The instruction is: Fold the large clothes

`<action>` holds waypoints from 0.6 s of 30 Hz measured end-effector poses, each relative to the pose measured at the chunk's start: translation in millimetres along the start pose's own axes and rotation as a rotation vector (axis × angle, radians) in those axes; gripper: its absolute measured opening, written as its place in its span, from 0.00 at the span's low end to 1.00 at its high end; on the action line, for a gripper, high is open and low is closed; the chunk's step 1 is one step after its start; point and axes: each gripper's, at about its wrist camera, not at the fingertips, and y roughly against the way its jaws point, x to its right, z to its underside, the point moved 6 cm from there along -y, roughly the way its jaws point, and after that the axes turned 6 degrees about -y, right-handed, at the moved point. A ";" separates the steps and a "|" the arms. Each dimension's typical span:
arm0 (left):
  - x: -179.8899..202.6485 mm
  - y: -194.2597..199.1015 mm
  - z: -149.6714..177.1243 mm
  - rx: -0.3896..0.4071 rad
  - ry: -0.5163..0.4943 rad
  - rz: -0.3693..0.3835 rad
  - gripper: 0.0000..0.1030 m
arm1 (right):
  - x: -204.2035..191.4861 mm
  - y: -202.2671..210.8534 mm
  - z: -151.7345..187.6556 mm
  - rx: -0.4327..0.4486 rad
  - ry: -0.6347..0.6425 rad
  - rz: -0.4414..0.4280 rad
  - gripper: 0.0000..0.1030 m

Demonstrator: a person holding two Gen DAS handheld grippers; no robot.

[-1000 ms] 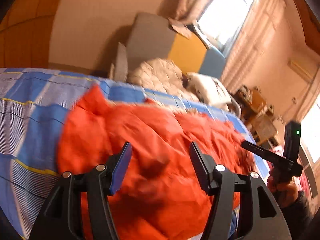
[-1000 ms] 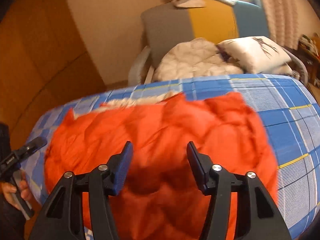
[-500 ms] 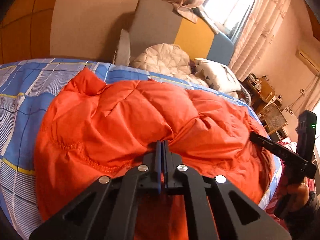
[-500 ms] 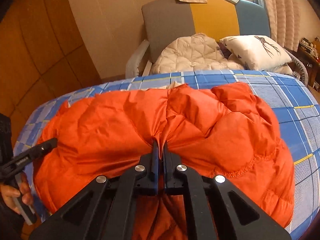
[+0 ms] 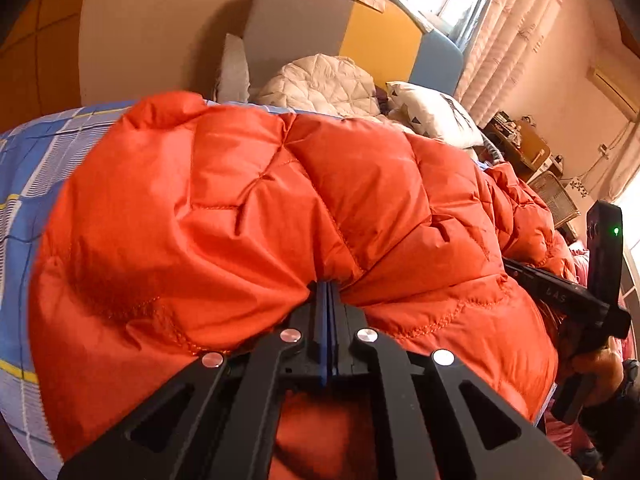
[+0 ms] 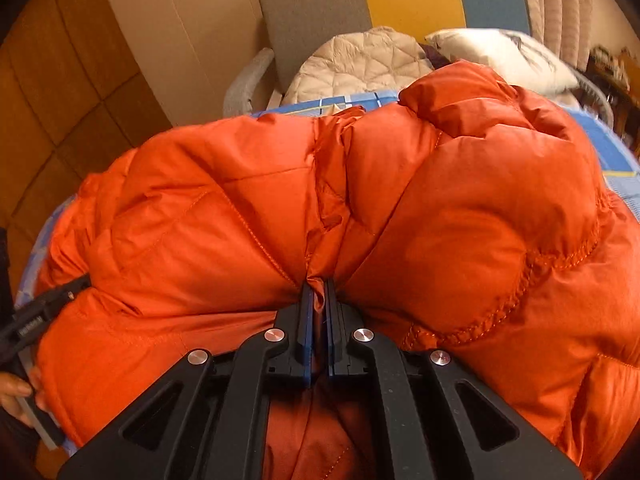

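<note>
Orange quilted puffer jacket lies bunched on a bed covered with a blue plaid sheet, its padded panels rising in a mound that hides most of the bedding. Left gripper is clamped onto a pinch of the jacket's near edge, its 2 blue-padded fingers pressed together with fabric gathered at their tips. Right gripper is likewise closed on a fold of the orange fabric, which shows between its 2 pads. Each camera catches the other gripper at the jacket's side: the right one at the right edge of the left wrist view, held in a hand, and the left one at the left edge of the right wrist view. Beyond the bed stands a grey, yellow and blue chair holding a cream quilted garment and a white pillow, with pale curtains at a bright window.
</note>
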 end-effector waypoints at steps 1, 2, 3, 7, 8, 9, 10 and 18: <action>0.5 3.2 -0.7 0.003 0.004 -0.009 0.03 | 0.7 5.1 -1.3 0.001 0.003 -0.008 0.05; 2.5 8.5 -0.8 0.012 0.013 -0.010 0.06 | 1.7 12.4 -2.2 0.009 0.003 -0.013 0.08; 6.3 16.8 -1.3 0.035 0.020 -0.005 0.11 | 2.2 20.2 -2.8 0.022 0.000 -0.026 0.14; 22.8 38.9 -6.0 0.105 0.028 0.004 0.21 | 3.1 57.8 -2.4 0.103 0.003 -0.043 0.43; 25.7 42.0 -7.0 0.113 0.027 0.008 0.21 | 3.4 62.6 -2.9 0.109 0.007 -0.047 0.43; 31.8 45.5 -8.7 0.124 0.023 0.015 0.21 | 4.0 69.8 -0.4 0.112 0.015 -0.046 0.43; 36.7 47.6 -10.4 0.131 0.018 0.027 0.22 | 5.4 74.7 0.8 0.117 0.019 -0.039 0.43; 78.7 25.1 -29.5 0.115 -0.047 0.079 0.24 | 50.8 88.5 13.2 0.126 -0.030 0.046 0.43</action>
